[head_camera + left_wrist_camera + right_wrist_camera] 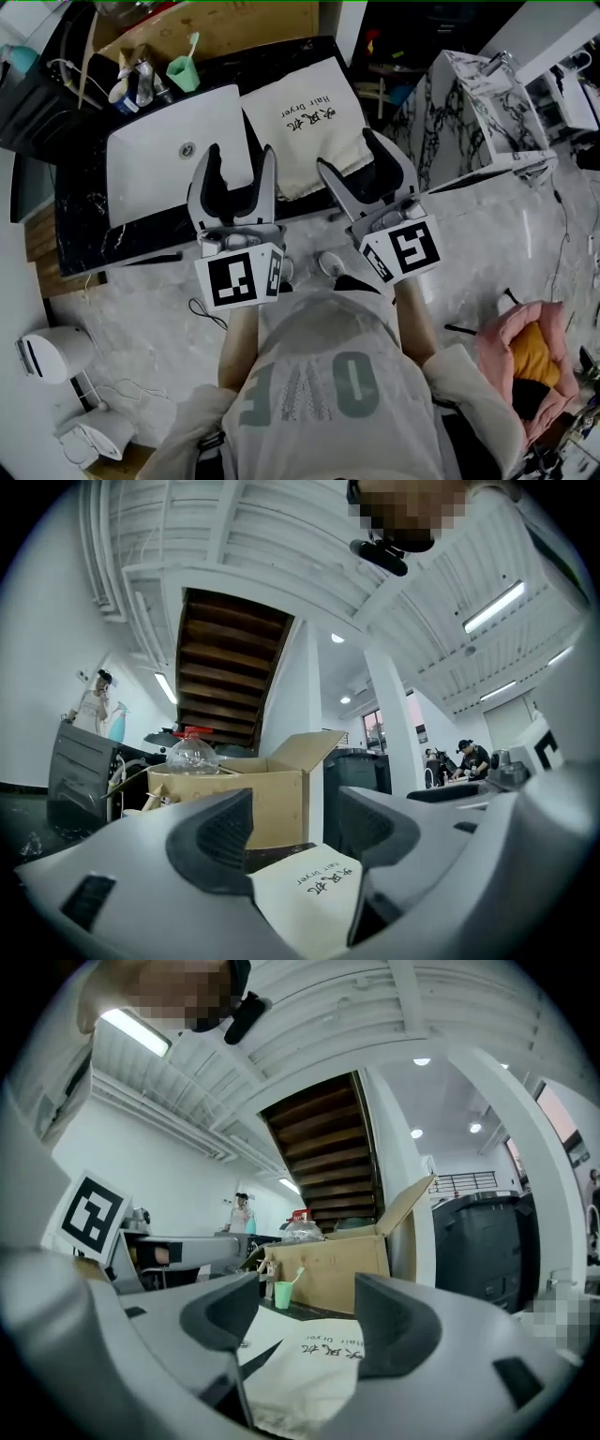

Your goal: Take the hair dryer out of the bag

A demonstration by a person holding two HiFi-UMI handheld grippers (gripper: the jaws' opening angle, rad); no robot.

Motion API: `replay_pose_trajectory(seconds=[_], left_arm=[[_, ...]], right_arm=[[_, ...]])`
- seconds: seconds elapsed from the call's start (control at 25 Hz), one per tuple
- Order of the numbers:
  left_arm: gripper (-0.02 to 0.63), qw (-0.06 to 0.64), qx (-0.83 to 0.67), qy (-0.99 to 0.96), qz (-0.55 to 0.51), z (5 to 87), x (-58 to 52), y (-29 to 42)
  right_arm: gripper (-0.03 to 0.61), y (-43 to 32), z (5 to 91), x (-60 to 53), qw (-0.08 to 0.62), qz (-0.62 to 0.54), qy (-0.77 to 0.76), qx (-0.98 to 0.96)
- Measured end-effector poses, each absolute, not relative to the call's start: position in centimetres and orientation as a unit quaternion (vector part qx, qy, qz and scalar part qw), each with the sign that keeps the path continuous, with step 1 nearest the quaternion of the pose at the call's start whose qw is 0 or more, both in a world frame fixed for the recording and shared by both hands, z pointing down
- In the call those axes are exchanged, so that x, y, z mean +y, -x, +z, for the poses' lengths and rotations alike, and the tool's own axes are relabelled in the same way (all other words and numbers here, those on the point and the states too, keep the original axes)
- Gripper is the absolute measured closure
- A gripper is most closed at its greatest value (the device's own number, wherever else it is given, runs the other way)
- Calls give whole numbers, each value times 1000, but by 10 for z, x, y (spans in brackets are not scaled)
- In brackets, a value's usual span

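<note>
A black marble-patterned desk (82, 220) spans the upper half of the head view. A white rectangular sink (159, 164) is set into its left part. At the far edge stands an open cardboard box (220, 28), seen in both gripper views with one flap raised (272, 803) (328, 1274).

Just to the right of the sink, a cream cloth bag (300, 122) printed "hair dryer" lies flat on the desk. The hair dryer itself does not show in any view, only the bag.

The left gripper (241, 155) is held over the near right corner of the sink, just beside the bag's left edge. Its fingers stand wide apart and grip nothing. In its own view (295, 832) a corner of the bag (309, 902) shows low in the gap between them.

The right gripper (345, 150) reaches over the bag's near right part. Its fingers are also spread wide and hold nothing. In its own view (305, 1312) the bag (300, 1377) lies below and ahead of them, and whether they touch it cannot be told.

A small green cup (184, 73) holding a toothbrush stands behind the sink, also visible in the right gripper view (282, 1294).
</note>
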State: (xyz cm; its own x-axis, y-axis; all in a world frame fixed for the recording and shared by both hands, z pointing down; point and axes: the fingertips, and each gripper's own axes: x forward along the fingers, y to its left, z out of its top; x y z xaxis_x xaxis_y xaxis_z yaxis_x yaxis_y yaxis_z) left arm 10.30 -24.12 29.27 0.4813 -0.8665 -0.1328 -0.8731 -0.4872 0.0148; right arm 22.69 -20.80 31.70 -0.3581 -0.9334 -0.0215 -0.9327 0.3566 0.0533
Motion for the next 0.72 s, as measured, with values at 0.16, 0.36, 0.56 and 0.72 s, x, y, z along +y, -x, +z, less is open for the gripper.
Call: replay_pose_trajectory(seconds=[0.16, 0.36, 0.56, 0.72], left_arm=[[296, 16, 517, 853, 66, 295, -244, -112], [291, 5, 547, 835, 67, 297, -241, -115], [293, -12, 568, 821, 57, 307, -234, -122], [293, -36, 583, 810, 48, 323, -225, -126]], right_arm=[[248, -248, 315, -208, 30, -57, -555, -829], [245, -277, 318, -205, 49, -72, -546, -833], [247, -287, 333, -217, 197, -196, -457, -845], [247, -287, 377, -226, 371, -331, -335, -800]])
